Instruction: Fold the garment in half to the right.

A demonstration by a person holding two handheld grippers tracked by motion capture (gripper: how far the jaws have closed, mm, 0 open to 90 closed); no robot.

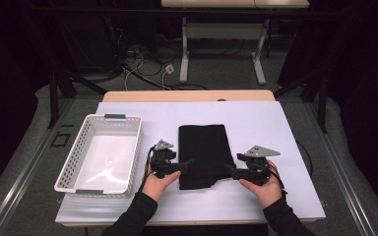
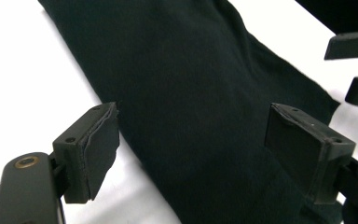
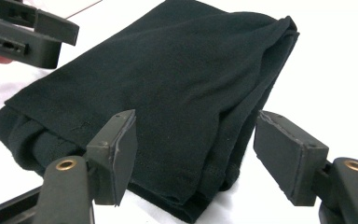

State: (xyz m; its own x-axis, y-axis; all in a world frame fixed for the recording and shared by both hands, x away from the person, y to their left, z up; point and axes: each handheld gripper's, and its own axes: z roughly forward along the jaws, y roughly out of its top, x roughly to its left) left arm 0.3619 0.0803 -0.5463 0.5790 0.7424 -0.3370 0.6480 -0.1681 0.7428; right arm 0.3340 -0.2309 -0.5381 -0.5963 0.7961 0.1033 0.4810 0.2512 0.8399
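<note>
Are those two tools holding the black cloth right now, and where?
Nothing is held yet. The left tool and right tool are both open, their jaws spread around the near corners of the folded black cloth, which lies flat on the table.

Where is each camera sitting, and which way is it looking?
High view: above the person's side, looking forward and down on the table, white basket, black cloth, both forearms and hands.
Left gripper view: on the left gripper, looking along its open jaws over the cloth; the other gripper shows top right.
Right gripper view: on the right gripper, open jaws facing the cloth's folded corner.
All three share the cloth.
</note>
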